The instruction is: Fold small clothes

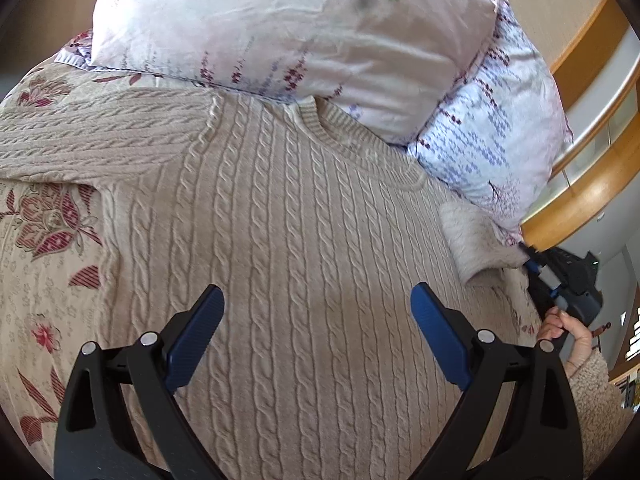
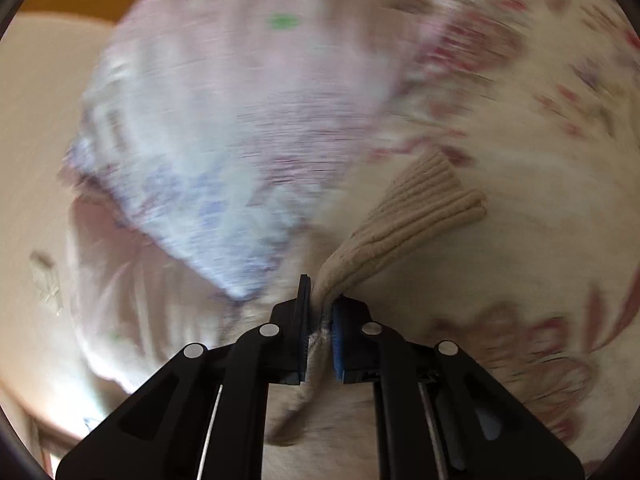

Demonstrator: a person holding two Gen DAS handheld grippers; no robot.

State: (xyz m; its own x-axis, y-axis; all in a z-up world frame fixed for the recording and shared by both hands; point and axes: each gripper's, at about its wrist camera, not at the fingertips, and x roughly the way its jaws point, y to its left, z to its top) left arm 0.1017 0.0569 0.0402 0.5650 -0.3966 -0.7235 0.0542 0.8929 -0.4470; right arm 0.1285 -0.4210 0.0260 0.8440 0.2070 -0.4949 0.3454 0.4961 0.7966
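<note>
A beige cable-knit sweater (image 1: 288, 216) lies flat on the bed, neck toward the pillows, one sleeve stretched to the left. My left gripper (image 1: 318, 312) is open and empty, hovering over the sweater's lower body. My right gripper (image 2: 320, 312) is shut on the other sleeve (image 2: 416, 208), whose ribbed cuff sticks out past the fingers. In the left wrist view the right gripper (image 1: 532, 266) shows at the far right edge, holding the lifted sleeve (image 1: 476, 240). The right wrist view is blurred by motion.
Two floral pillows (image 1: 288, 28) lie at the head of the bed, just beyond the sweater's collar. A floral bedspread (image 1: 44, 248) covers the bed. A wooden headboard rail (image 1: 588, 196) runs at the right.
</note>
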